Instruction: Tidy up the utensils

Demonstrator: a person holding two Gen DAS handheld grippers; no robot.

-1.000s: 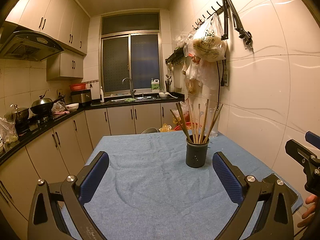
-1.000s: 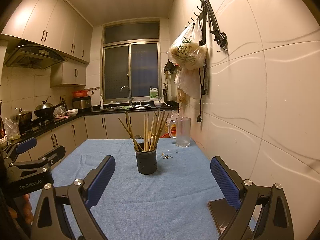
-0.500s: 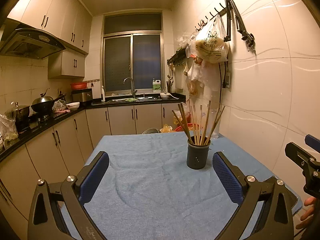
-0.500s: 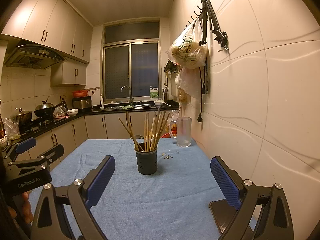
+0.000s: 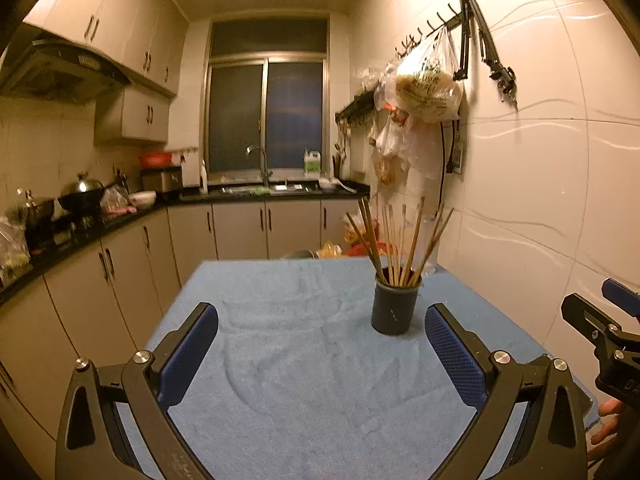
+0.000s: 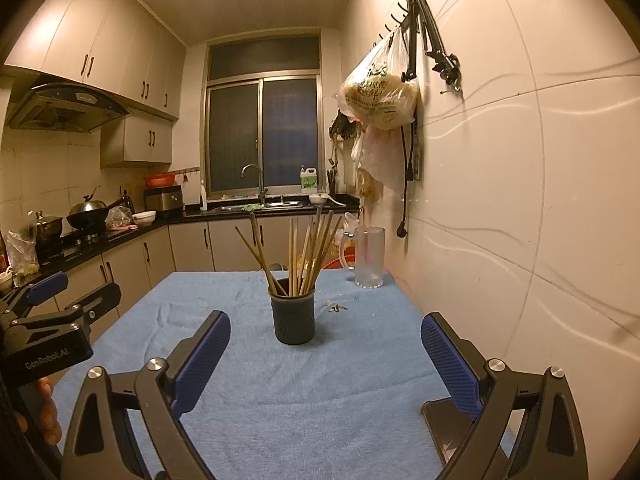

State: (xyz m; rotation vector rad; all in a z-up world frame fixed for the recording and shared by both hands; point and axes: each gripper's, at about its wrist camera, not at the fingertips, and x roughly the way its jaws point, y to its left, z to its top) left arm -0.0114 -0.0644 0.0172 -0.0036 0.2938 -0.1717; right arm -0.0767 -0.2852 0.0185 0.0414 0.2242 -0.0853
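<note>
1. Dark, matte cylindrical holder upright on the surface, toward the far half, right of centre in the left wrist view.
2. Thin wooden chopsticks bundled inside, fanning outward at the tips, some leaning left, some right.
3. Surface draped in a blue terry cloth, nubby and lightly wrinkled.
4. Left gripper hovering near, fingers spread wide, nothing between; blue dimpled pads on black angular frames.
5. Right gripper likewise spread wide and empty, holder framed just beyond the fingers.
6. Clear ribbed glass mug with handle at the far right, close to the glossy tiled wall.
7. Small scraps lying on the cloth, between holder and mug.
8. Flat dark slab at the near right edge; material unclear.
</note>
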